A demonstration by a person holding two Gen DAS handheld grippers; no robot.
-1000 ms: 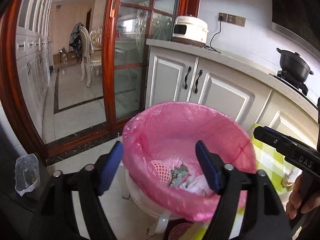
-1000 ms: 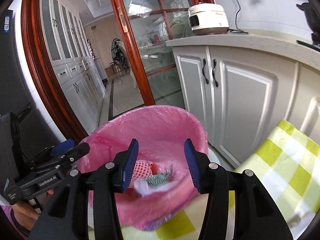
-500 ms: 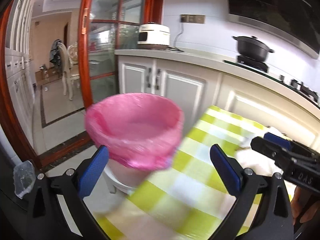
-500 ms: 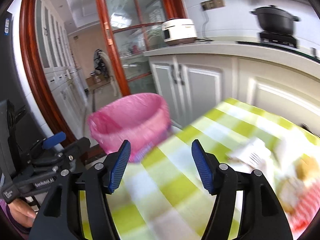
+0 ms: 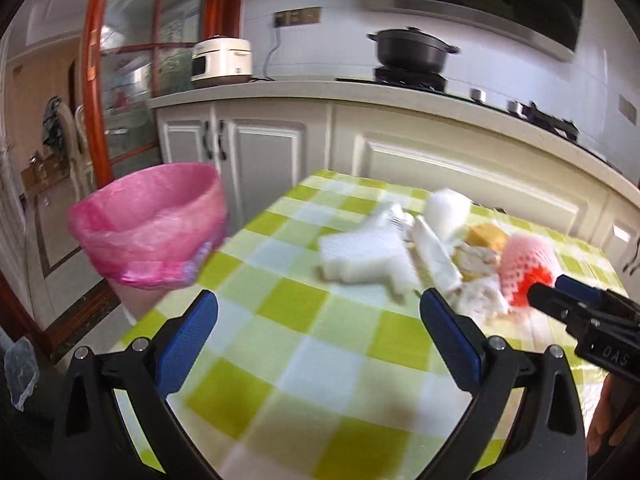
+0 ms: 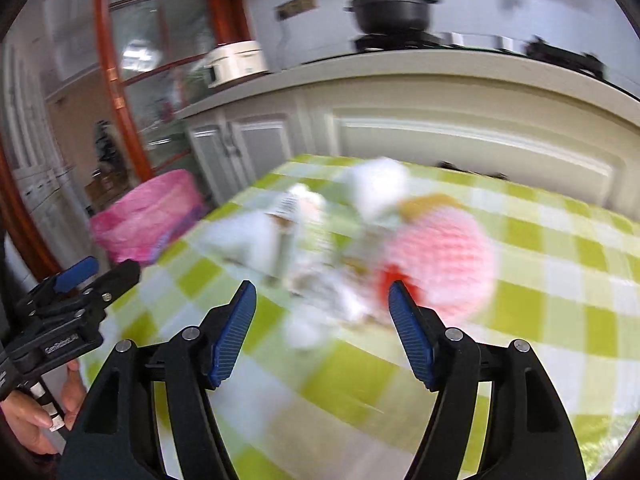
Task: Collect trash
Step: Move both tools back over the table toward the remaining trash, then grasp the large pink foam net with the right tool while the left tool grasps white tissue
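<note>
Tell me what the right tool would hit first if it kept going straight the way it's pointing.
Probably the crumpled white paper scraps at the near edge of the trash pile on the green checked tablecloth, with the pink foam fruit net just to their right. The right tool is open; blur leaves depth unclear.

**Right tool over the trash pile**

The right tool [image 6: 322, 308] hangs spread wide and empty above the checked worktop [image 6: 560, 280]. Just beyond it lies blurred white trash [image 6: 256, 240], a pink net [image 6: 444, 256] to the pile's right. The bin [image 6: 148, 216] stands left of the pile, off the worktop's edge.

Thin glossy plastic bin liner [image 5: 148, 216]; foam fruit net [image 5: 528, 258].
</note>
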